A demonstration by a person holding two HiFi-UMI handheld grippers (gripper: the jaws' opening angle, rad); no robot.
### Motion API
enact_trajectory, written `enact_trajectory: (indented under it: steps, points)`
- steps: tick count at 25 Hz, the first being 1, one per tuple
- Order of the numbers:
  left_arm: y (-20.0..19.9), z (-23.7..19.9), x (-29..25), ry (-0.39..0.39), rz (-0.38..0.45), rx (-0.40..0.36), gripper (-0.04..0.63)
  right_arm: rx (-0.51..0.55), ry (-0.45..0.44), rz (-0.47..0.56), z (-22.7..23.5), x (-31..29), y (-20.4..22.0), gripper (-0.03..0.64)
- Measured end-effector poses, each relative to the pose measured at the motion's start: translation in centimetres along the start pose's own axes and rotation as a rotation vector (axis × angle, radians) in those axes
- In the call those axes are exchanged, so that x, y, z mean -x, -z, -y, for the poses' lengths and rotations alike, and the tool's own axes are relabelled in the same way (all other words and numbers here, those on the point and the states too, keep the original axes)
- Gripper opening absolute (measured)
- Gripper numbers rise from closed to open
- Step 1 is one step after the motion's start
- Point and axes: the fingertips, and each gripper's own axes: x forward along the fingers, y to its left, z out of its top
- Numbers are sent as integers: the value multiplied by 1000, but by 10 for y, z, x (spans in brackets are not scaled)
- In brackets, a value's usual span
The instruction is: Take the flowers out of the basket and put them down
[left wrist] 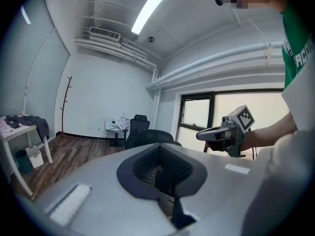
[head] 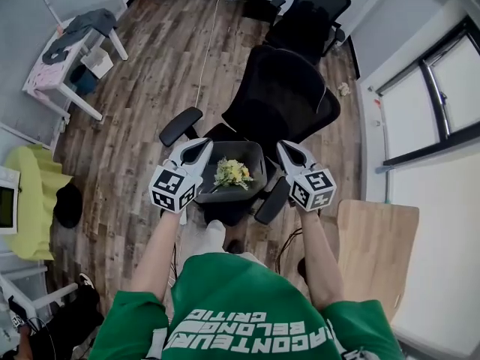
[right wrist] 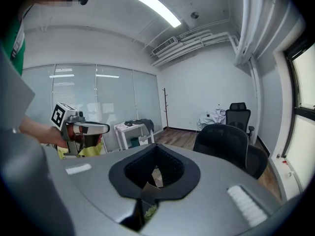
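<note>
Both grippers pinch the basket (head: 225, 195) by opposite rims, we judge to keep it level. The left gripper (head: 204, 147) has its fingers closed tight on the left edge, the right gripper (head: 284, 148) on the right. The basket is over the chair (head: 281, 96). The flowers (head: 232, 173) lie inside, not yet taken out.

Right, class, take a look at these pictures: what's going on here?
A person in a green shirt holds a gripper in each hand. The left claw and the right claw are each shut on one side of a dark basket, over the seat of a black office chair. Whether the basket rests on the seat is unclear. The yellow flowers lie in the basket; none has been taken out yet.
</note>
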Motion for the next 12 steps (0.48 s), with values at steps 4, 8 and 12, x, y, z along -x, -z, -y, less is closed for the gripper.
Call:
enact_trajectory:
  steps: [4, 8, 12]
  points:
    - [-3, -29, -24, 23, 6, 13, 20, 10, 5, -18, 7, -30, -9, 6]
    - [0, -42, -42, 46, -11, 15, 20, 2, 14, -18, 18, -47, -13, 6]
    - [5, -46, -54, 49, -26, 22, 20, -8, 1, -20, 26, -59, -13, 6]
